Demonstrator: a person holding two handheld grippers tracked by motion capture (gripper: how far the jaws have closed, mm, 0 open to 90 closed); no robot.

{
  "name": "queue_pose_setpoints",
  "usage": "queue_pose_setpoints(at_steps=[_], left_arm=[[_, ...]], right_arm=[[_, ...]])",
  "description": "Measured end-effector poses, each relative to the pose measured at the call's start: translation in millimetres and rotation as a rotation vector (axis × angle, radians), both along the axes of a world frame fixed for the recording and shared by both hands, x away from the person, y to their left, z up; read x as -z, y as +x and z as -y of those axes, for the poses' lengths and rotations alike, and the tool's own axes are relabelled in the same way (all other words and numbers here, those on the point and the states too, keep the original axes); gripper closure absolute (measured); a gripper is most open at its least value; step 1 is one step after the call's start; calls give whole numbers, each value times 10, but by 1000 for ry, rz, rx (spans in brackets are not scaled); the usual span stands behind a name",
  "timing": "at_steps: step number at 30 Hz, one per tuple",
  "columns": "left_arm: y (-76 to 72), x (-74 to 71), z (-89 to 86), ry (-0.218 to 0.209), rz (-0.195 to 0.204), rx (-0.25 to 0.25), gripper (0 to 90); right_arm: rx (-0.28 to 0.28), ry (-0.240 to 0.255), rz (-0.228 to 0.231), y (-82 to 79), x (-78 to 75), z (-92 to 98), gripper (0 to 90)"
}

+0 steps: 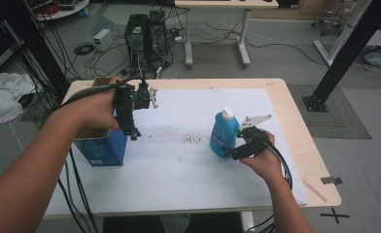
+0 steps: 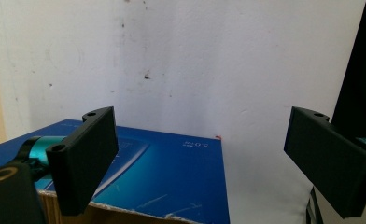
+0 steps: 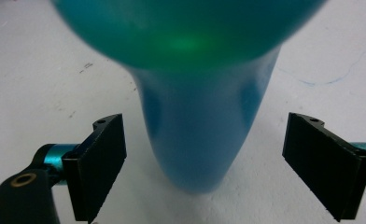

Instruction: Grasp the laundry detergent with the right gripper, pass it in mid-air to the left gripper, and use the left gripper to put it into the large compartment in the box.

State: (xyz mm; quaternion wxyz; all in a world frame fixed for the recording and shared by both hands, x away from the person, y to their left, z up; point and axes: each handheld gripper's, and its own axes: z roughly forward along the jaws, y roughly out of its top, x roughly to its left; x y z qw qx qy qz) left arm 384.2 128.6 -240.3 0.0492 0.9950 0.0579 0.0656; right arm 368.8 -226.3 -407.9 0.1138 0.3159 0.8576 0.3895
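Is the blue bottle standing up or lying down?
Standing up. The blue bottle sits on its base on the table, white cap on top. The right gripper is open beside it, not squeezing.

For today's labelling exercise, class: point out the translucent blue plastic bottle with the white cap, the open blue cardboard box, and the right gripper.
Translucent blue plastic bottle with white cap (image 1: 222,136): high view, on its blue body.
Open blue cardboard box (image 1: 103,148): high view, on its front wall.
Right gripper (image 3: 204,163): right gripper view, midway between its open jaws.

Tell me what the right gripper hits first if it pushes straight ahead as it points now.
Most likely the blue bottle: it stands directly between the open jaws of the right gripper, though how near is unclear.
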Motion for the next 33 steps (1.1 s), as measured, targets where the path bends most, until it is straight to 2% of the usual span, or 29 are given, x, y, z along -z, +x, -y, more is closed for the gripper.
queue_pose_setpoints(at_steps=[2, 9, 12, 24, 27, 33], left_arm=[[0, 1, -12, 0, -1, -5, 98], [6, 21, -27, 7, -3, -8, 98], [7, 27, -28, 6, -4, -9, 98], [28, 44, -54, 7, -4, -11, 98], [31, 55, -61, 2, -5, -16, 98], [42, 75, -70, 3, -7, -20, 98]], right_arm=[[0, 3, 2, 5, 13, -15, 125], [11, 25, 66, 4, 71, -113, 125], [16, 33, 68, 9, 79, -124, 125], [49, 92, 131, -8, 118, -183, 131], [57, 101, 154, -23, 125, -182, 192], [81, 119, 180, -34, 129, -171, 247]])
